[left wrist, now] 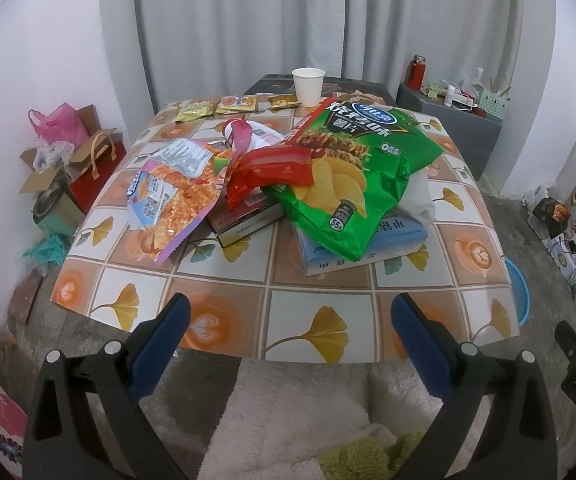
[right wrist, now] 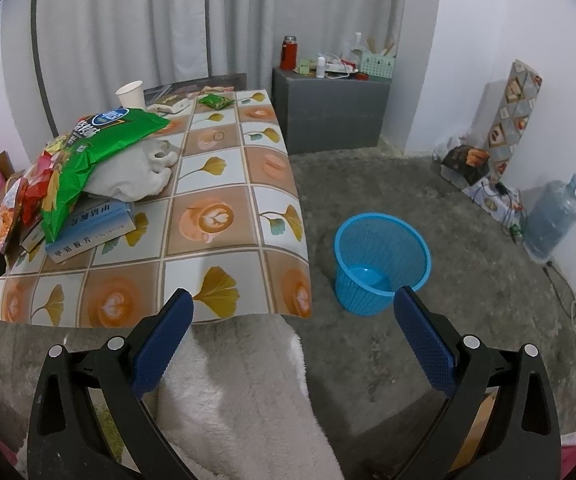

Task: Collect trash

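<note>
1. Left gripper: spread wide, empty, near the tiled-cloth table edge.
2. Right gripper: likewise spread, empty.
3. Green crinkled chip bag: atop pale blue box.
4. Blue plastic mesh bin: on floor beside table.

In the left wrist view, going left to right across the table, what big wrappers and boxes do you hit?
Pink-edged snack bag → red wrapper → green chip bag → blue box under that bag's right side.
</note>
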Demonstrator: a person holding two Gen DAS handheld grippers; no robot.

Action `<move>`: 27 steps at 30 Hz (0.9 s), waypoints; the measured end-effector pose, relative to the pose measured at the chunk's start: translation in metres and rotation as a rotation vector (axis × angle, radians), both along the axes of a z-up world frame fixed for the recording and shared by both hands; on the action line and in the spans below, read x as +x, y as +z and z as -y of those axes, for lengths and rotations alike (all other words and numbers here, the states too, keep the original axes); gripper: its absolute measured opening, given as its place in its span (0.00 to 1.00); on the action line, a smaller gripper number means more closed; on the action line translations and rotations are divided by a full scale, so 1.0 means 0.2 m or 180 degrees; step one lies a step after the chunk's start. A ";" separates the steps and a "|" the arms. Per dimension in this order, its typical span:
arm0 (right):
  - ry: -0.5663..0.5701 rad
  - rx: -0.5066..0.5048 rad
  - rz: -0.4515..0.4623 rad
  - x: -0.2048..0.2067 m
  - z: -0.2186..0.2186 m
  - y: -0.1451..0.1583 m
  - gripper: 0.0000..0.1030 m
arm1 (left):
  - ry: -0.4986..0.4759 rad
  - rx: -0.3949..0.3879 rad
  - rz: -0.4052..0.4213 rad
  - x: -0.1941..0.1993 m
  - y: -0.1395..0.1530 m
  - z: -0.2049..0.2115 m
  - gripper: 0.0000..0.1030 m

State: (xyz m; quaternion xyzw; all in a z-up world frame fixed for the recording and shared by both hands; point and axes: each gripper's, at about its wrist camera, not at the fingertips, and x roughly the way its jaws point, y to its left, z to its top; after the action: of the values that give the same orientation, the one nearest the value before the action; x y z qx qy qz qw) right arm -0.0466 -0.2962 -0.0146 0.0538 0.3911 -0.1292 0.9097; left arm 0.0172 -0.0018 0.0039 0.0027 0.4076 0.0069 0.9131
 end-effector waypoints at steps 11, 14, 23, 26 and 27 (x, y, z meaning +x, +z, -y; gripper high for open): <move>0.0002 -0.0001 0.0002 0.00 0.00 0.00 0.93 | 0.0018 0.0003 -0.0003 0.00 0.00 -0.01 0.95; 0.0002 0.0000 0.0000 0.00 0.00 0.00 0.93 | 0.0015 0.0002 -0.0002 0.00 0.00 -0.01 0.95; 0.0006 0.0003 -0.0002 0.00 -0.01 0.00 0.93 | 0.0024 0.0006 -0.0006 -0.01 0.00 -0.03 0.95; 0.0005 0.0001 0.0001 0.00 -0.01 0.00 0.93 | 0.0028 0.0002 -0.0004 -0.01 0.00 -0.03 0.95; 0.0006 0.0002 0.0001 0.00 0.00 0.00 0.93 | 0.0030 0.0004 -0.0002 -0.01 0.00 -0.03 0.95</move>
State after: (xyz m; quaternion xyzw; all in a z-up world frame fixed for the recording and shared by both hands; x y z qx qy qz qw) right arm -0.0472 -0.2955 -0.0155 0.0537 0.3910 -0.1281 0.9099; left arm 0.0160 0.0040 0.0033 0.0014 0.4080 0.0115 0.9129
